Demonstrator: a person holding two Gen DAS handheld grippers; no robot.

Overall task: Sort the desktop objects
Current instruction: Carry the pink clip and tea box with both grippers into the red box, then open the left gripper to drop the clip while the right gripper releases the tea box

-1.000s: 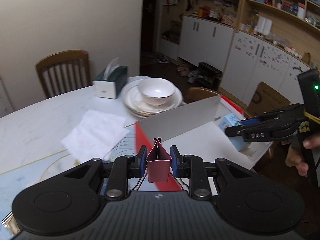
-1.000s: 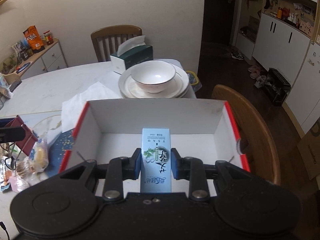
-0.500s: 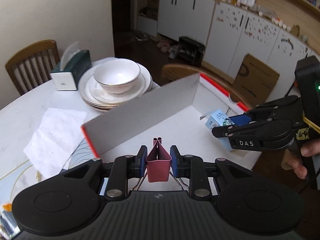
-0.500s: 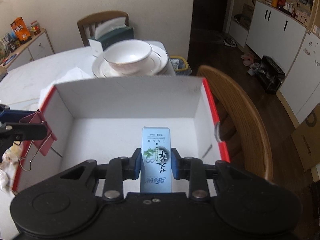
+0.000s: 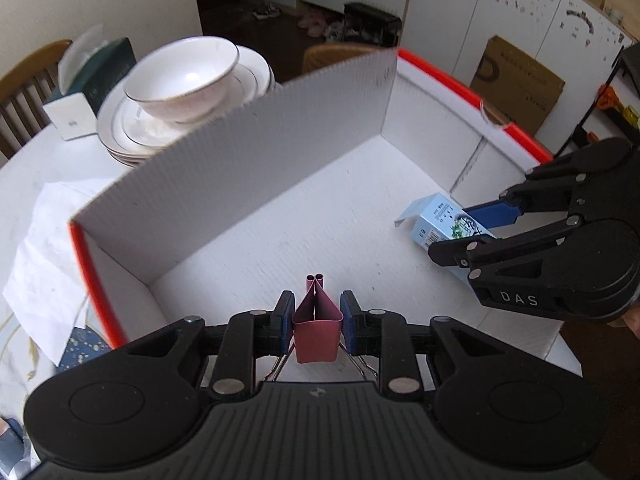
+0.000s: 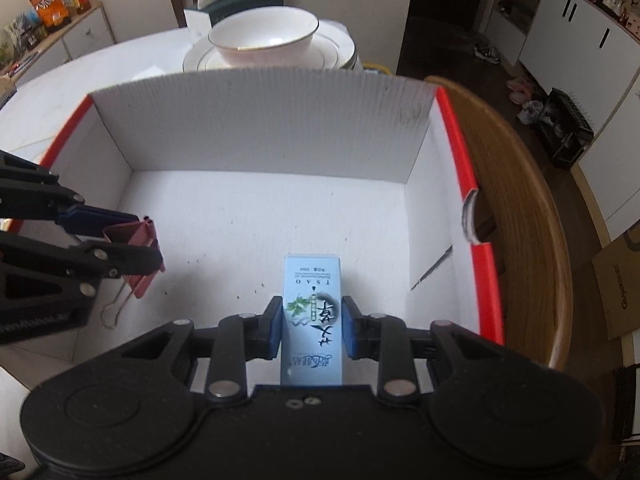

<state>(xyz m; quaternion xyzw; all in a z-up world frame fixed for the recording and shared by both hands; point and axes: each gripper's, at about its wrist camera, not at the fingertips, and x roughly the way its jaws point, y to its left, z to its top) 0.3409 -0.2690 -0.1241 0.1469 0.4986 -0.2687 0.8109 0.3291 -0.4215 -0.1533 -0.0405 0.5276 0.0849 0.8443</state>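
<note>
A white cardboard box with red outer sides stands open on the table. My left gripper is shut on a dark red binder clip, held above the box's left part, wire handles hanging below. My right gripper is shut on a small light blue carton with printed characters and a leaf. The carton hangs over the right part of the box floor. Both grippers point steeply down into the box.
Behind the box a white bowl rests on stacked plates, with a green tissue box further back. White paper lies left of the box. A wooden chair back curves round the box's right side.
Both grippers came down and forward over the box, and now look into it. The left one swung in from the left with the clip. Neither grip changed.
</note>
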